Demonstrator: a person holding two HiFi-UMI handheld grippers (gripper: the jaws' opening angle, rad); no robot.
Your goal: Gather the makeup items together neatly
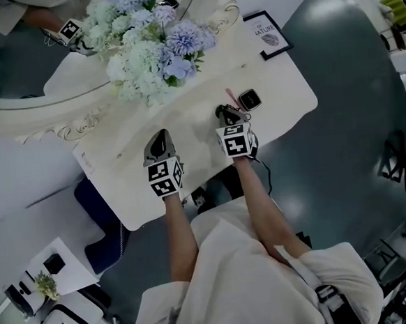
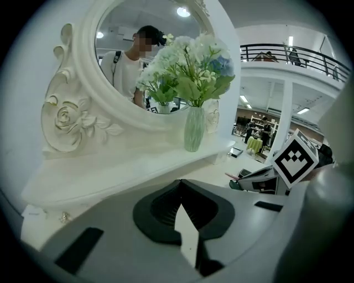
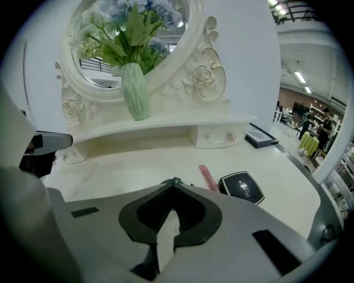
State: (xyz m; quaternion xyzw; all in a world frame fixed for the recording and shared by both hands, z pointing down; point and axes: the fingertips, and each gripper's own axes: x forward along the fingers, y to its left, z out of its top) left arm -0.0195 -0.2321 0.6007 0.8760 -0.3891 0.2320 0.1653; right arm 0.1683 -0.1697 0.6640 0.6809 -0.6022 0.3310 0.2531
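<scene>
Right gripper view: a small green item [image 3: 175, 180] is being pinched in the closed right gripper [image 3: 175, 185], probably for gathering beside the compact [image 3: 241, 187] to its right; the left gripper [image 2: 180, 182] is being held closed, empty.

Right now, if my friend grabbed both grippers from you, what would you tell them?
Left gripper: shut, empty, above the table.
Right gripper: shut. A small green thing shows at its tips; I cannot tell if it is held.
Pink stick and black compact lie close together just ahead of it.
Done: those two sit together.
Left: probably set the green thing beside them.
</scene>
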